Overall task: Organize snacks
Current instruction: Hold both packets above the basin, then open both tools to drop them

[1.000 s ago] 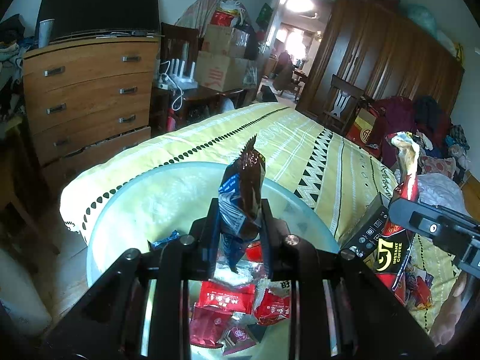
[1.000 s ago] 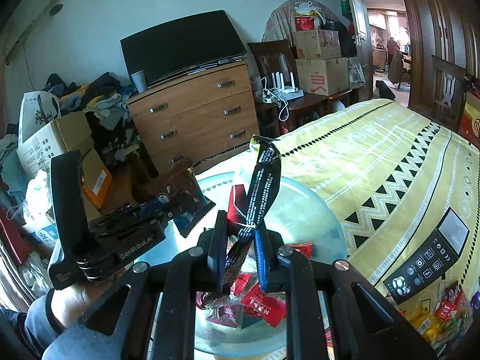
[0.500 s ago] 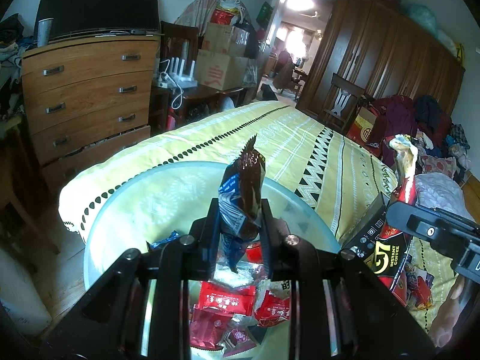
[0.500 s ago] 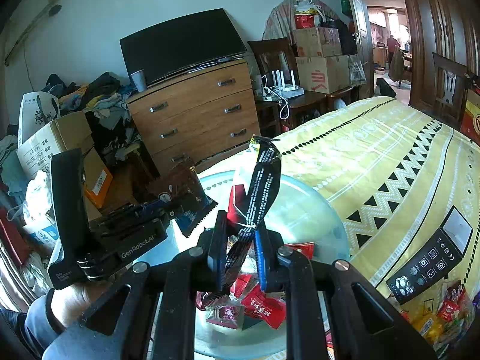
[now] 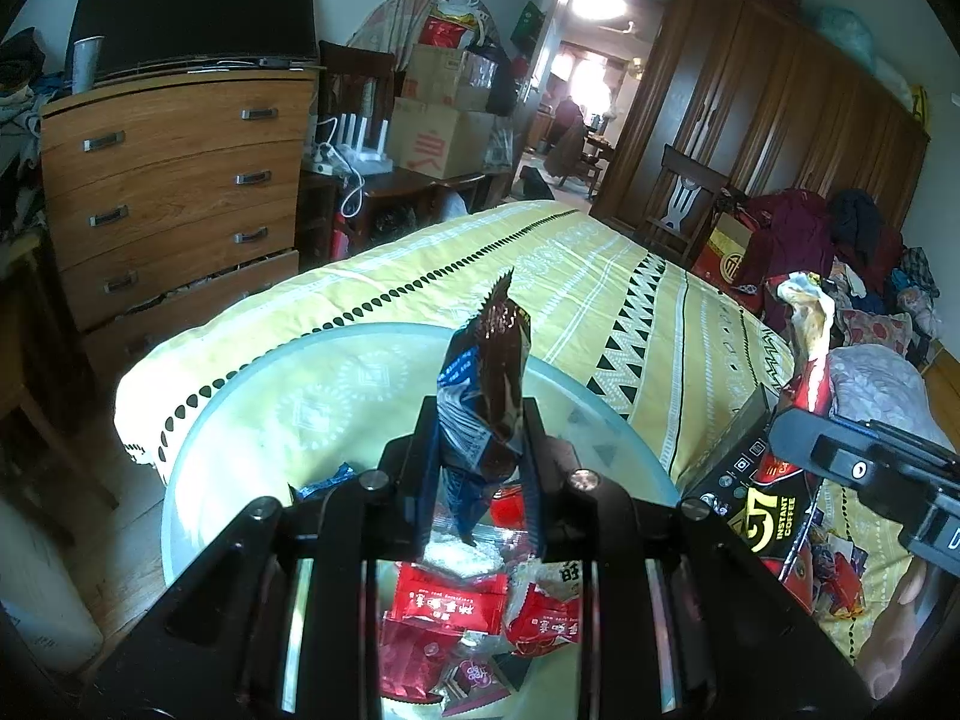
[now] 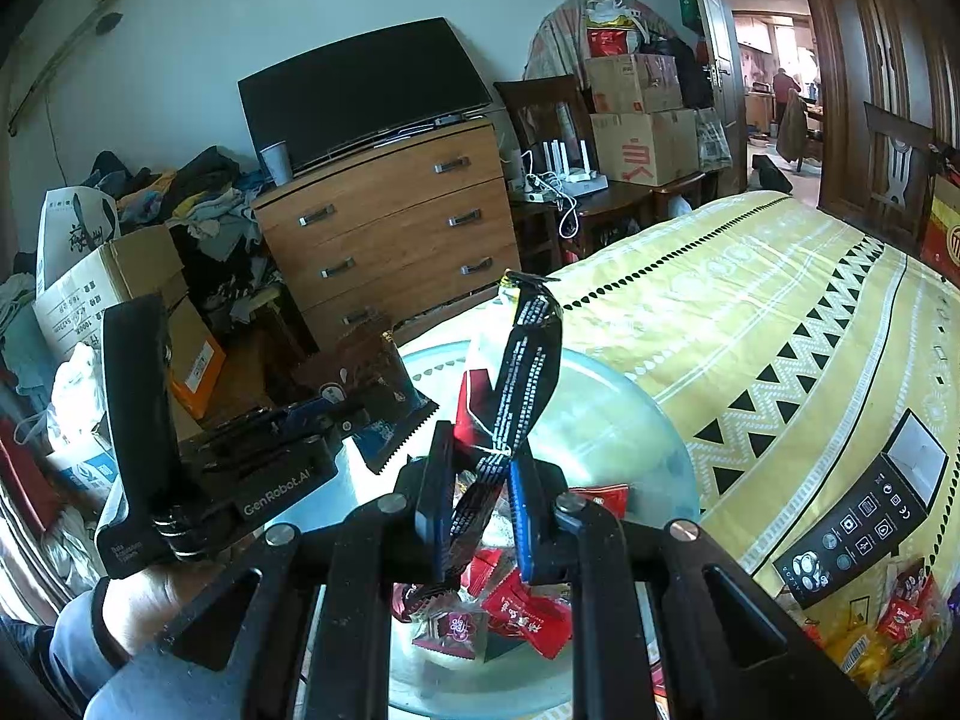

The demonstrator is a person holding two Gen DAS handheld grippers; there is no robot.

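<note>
**Over the glass bowl: two packets pinched, one in each gripper**

Across the yellow patterned bedspread point(image 6: 750, 312) sits a wide, clear glass bowl point(image 5: 258, 414), with small red sweet wrappers point(image 5: 450, 597) printed in Chinese characters lying loose in its bottom. Beside the bowl, a black box point(image 6: 864, 519) with white icons rests flat on the bedspread.

Above the bowl, the left gripper point(image 5: 477, 450) is clamped tight on a brown and blue snack packet point(image 5: 486, 384), which stands upright between its jaws; its lettering is too small to read. "GenRobot.AI" is printed on this gripper's side in the right wrist view.

To its right, the right gripper point(image 6: 477, 498) is closed just as tightly on a black and red coffee sachet point(image 6: 516, 384), whose face reads "G7 INSTANT COFFEE" in the left wrist view.
</note>
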